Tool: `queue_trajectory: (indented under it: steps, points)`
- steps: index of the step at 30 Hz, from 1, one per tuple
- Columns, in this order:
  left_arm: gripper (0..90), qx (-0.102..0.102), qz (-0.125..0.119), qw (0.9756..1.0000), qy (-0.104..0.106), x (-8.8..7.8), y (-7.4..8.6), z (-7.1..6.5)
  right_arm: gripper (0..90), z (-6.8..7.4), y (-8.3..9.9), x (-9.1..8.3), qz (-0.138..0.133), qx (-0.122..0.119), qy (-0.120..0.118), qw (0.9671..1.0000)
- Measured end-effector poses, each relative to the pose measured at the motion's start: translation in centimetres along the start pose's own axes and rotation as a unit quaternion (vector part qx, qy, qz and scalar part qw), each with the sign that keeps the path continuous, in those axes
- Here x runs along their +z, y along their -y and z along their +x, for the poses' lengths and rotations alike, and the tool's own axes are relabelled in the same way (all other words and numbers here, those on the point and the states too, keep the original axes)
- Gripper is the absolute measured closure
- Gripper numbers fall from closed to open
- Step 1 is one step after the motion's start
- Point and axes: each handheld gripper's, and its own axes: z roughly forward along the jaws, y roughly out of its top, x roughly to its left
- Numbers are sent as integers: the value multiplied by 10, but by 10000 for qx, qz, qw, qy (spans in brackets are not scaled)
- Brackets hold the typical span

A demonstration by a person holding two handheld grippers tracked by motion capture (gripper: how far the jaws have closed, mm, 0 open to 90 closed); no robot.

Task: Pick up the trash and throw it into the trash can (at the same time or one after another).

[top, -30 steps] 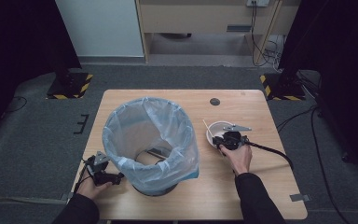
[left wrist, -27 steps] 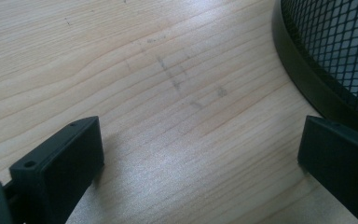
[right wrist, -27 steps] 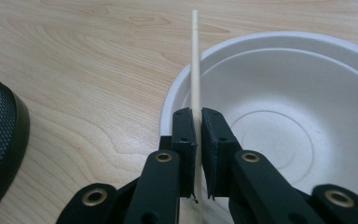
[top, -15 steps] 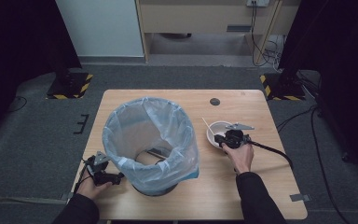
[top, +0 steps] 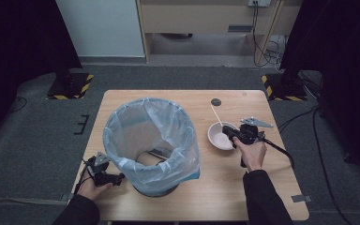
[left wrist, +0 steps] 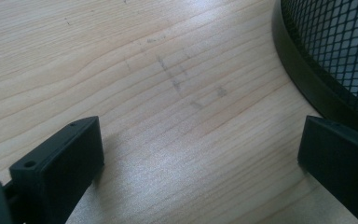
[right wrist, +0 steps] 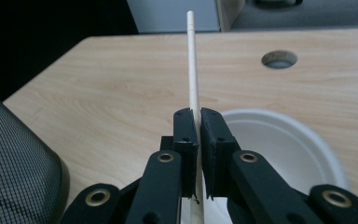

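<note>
A thin pale wooden stick (right wrist: 192, 60) is pinched between the black jaws of my right gripper (right wrist: 196, 114) and points away over the table. In the high view my right gripper (top: 232, 135) hovers over the near right rim of a white bowl (top: 213, 140), and the stick (top: 215, 116) slants off to the far left. The bowl (right wrist: 284, 140) lies just below and right of the jaws. My left gripper (left wrist: 200, 140) rests open on bare wood, with nothing between its jaws. It sits at the near left base of the bin (top: 150, 140).
The black mesh bin (left wrist: 335, 46), lined with a pale blue bag, takes up the table's left middle; its wall (right wrist: 14, 154) also shows to the left of the right gripper. A round cable hole (top: 216, 101) lies beyond the bowl. The wooden table (top: 225, 187) ends close behind both hands.
My right gripper has lifted a little over the bowl with the stick in its jaws. The left hand has stayed where it was.
</note>
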Motion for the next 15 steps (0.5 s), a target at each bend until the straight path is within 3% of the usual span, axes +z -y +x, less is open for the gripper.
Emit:
queue_trajectory:
  steps: [15]
  points:
    - [0, -2, 0, 10000, 0, 0, 0, 0, 858, -13, -25, -39, -884, 158, 23, 9960]
